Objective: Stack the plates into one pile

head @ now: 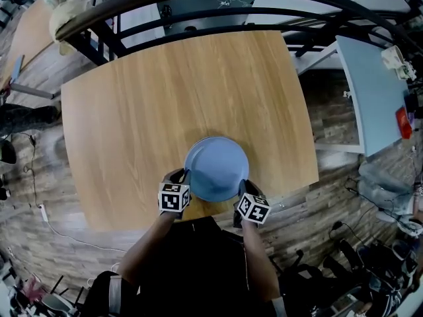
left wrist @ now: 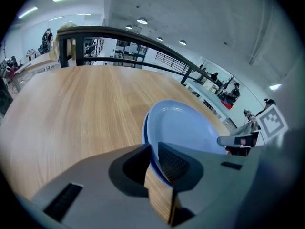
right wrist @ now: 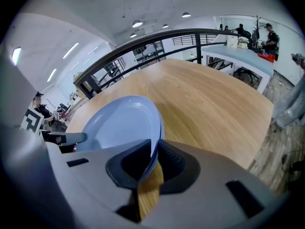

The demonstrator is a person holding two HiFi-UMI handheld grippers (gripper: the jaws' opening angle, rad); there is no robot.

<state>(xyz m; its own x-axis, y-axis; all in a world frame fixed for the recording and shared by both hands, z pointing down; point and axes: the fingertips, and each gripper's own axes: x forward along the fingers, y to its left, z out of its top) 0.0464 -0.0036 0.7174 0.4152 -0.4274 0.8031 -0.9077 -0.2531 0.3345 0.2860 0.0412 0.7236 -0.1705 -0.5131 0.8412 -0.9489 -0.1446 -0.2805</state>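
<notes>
A pale blue round plate (head: 216,167) is at the near edge of the light wooden table (head: 165,98), directly in front of the person. A second rim of the same blue shows just under its rim, so it seems to lie on another plate. I cannot tell if the lower rim touches the wood.

The left gripper (left wrist: 153,163) has its jaws narrow and closed on the left rim of the plate. The thin edge stands between the two pads, and the ribbed pad is against it. The right gripper (right wrist: 153,159) does the same on the opposite rim, also with a narrow gap and the edge caught between the pads. Both grippers point down and forward. Their marker cubes sit just beside the plate on each side.

The table edge lies directly under both pairs of jaws. The person's dark sleeves come in from below.

Beyond the far edge of the table runs a black curved metal railing (left wrist: 119,31), well apart from the plate. To the right stands a pale grey-blue table (head: 370,91) with small things on it, too small to name. On the wood-pattern floor (head: 330,117) a white cable (head: 66,233) lies at the left. A few people stand far in the background.
</notes>
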